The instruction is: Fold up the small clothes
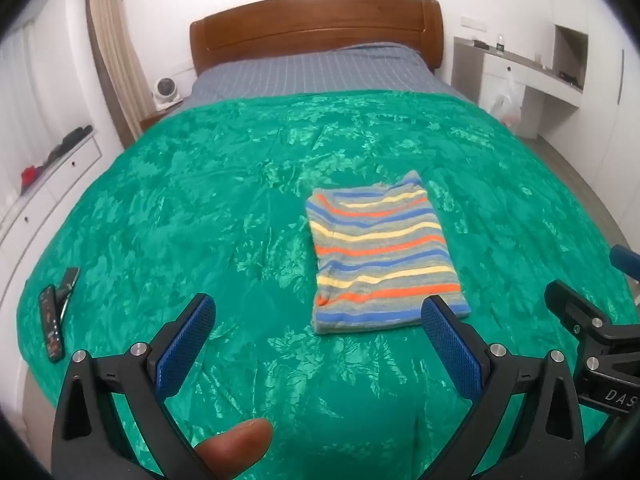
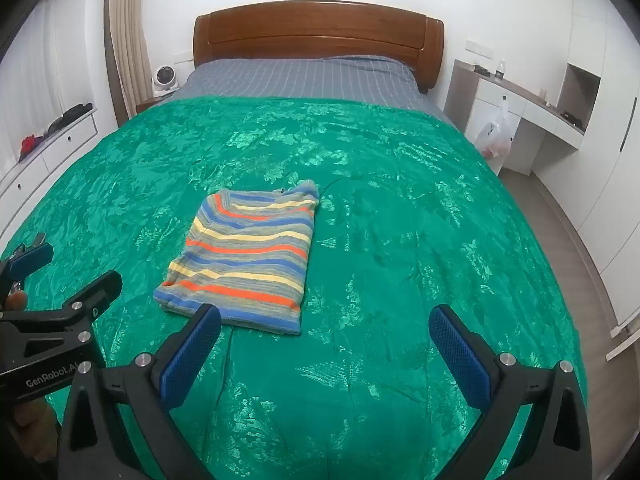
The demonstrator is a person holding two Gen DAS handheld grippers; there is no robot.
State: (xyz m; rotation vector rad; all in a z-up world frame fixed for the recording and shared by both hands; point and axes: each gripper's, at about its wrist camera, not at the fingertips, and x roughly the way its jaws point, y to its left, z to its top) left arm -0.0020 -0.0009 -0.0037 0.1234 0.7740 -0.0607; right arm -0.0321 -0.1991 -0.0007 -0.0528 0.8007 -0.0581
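Both grippers hovering low in frame, left gripper point(image 1: 318, 314) and right gripper point(image 2: 324, 326) fingers spread wide, pinching nothing. Striped garment point(image 2: 244, 258) lying folded mid-frame on green bedspread point(image 2: 400, 240). Looking soft, light, floppy; gripping near-edge corners likely safest.

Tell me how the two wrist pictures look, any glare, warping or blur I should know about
Left wrist view: strong fisheye bending, black corners, shiny highlights across the green blanket, the fingertip at the bottom edge soft, the striped garment sharp. Right wrist view: the same barrel warping curves the headboard and walls, bright sheen patches on the blanket, even room light, no hard shadows.
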